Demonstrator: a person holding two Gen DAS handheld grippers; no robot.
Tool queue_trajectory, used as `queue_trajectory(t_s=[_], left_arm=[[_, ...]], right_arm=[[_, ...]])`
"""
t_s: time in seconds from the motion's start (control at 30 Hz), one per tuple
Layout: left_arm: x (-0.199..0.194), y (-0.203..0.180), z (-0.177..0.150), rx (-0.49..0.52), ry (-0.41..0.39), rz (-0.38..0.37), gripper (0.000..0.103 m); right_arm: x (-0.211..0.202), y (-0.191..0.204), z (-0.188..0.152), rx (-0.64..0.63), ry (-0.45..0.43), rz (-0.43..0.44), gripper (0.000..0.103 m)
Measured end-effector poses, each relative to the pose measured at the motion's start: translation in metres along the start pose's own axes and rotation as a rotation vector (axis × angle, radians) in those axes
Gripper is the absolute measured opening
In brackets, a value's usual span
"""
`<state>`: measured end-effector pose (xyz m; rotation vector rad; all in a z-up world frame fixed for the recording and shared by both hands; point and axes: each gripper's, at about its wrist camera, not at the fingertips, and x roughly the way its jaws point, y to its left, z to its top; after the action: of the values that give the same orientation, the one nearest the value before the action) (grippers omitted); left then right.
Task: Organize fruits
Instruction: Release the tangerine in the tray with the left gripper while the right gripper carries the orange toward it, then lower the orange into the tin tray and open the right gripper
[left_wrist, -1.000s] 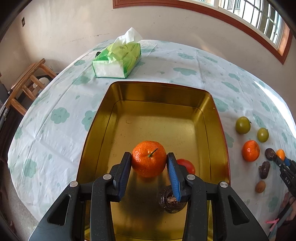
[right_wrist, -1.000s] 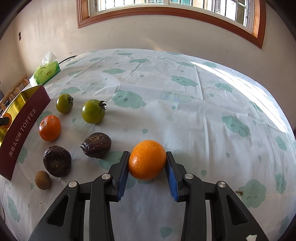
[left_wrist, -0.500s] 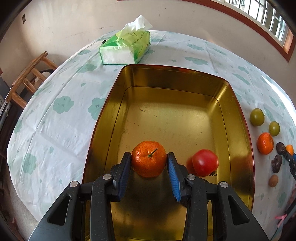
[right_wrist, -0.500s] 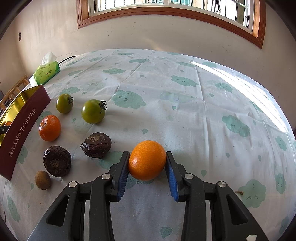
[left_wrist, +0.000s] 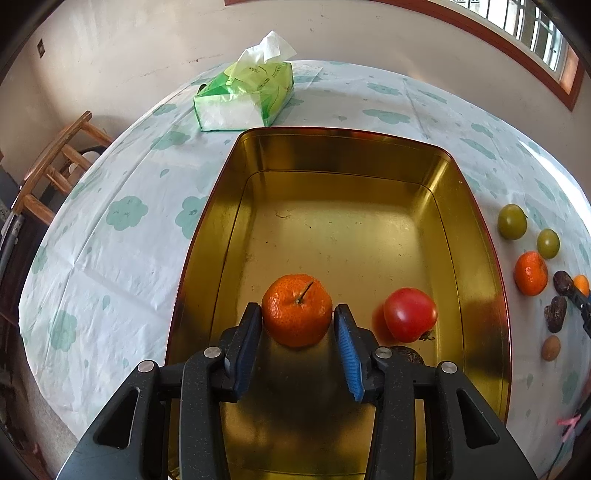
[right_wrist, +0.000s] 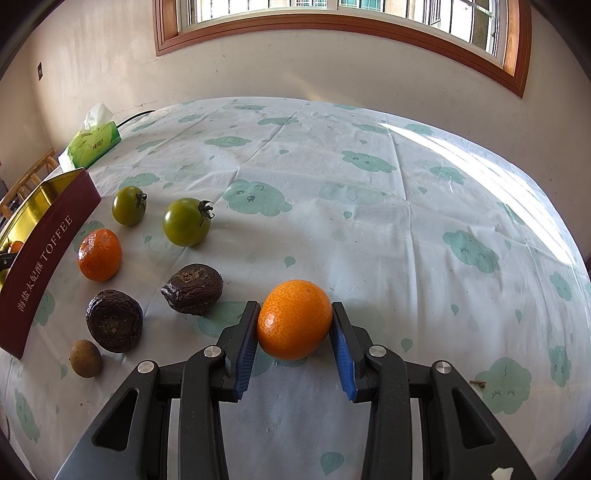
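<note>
My left gripper (left_wrist: 297, 317) is shut on a stemmed mandarin (left_wrist: 297, 308) and holds it inside the gold tin (left_wrist: 332, 155), near its front. A red tomato (left_wrist: 410, 314) lies in the tin to the right, with a dark wrinkled fruit (left_wrist: 408, 354) partly hidden behind my right finger. My right gripper (right_wrist: 294, 325) is shut on an orange (right_wrist: 294, 323) on the tablecloth. To its left lie two green tomatoes (right_wrist: 186, 221), a mandarin (right_wrist: 99, 254), two dark wrinkled fruits (right_wrist: 192, 289) and a small brown fruit (right_wrist: 85, 358).
A green tissue pack (left_wrist: 245, 98) stands beyond the tin's far end. The tin's maroon wall (right_wrist: 40, 254) marked TOFFEE is left of the loose fruit. A wooden chair (left_wrist: 55, 166) stands off the table's left edge. The cloud-print cloth (right_wrist: 406, 206) stretches right.
My left gripper has drawn back toward the tin's near end with the mandarin, bringing the red tomato into full view. My right gripper and its orange have not moved.
</note>
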<state>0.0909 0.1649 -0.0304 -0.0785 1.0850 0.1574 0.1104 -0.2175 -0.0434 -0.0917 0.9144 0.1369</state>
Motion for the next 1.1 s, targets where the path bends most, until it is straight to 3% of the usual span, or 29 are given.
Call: queue_trajectory(t_s=[0.1, 0.4, 0.53, 0.73, 0.97, 1.1], left_arm=[[-0.005, -0.002, -0.002, 0.009, -0.014, 0.007, 0.056], [-0.019, -0.002, -0.005, 0.016, -0.049, -0.002, 0.063], [-0.028, 0.003, -0.009, -0.007, -0.063, -0.024, 0.068], [-0.042, 0.007, -0.016, -0.02, -0.087, -0.043, 0.073], [-0.056, 0.017, -0.019, -0.047, -0.103, -0.035, 0.074], [-0.064, 0.027, -0.021, -0.078, -0.109, -0.032, 0.074]], right_arm=[[0.0, 0.0, 0.0, -0.003, 0.0, -0.002, 0.034], [-0.005, 0.003, 0.003, 0.042, 0.008, -0.026, 0.033], [-0.023, 0.013, 0.012, 0.04, -0.036, -0.013, 0.033], [-0.046, 0.055, 0.028, -0.021, -0.082, 0.099, 0.033], [-0.056, 0.146, 0.038, -0.154, -0.082, 0.309, 0.033], [-0.054, 0.191, 0.037, -0.229, -0.073, 0.373, 0.033]])
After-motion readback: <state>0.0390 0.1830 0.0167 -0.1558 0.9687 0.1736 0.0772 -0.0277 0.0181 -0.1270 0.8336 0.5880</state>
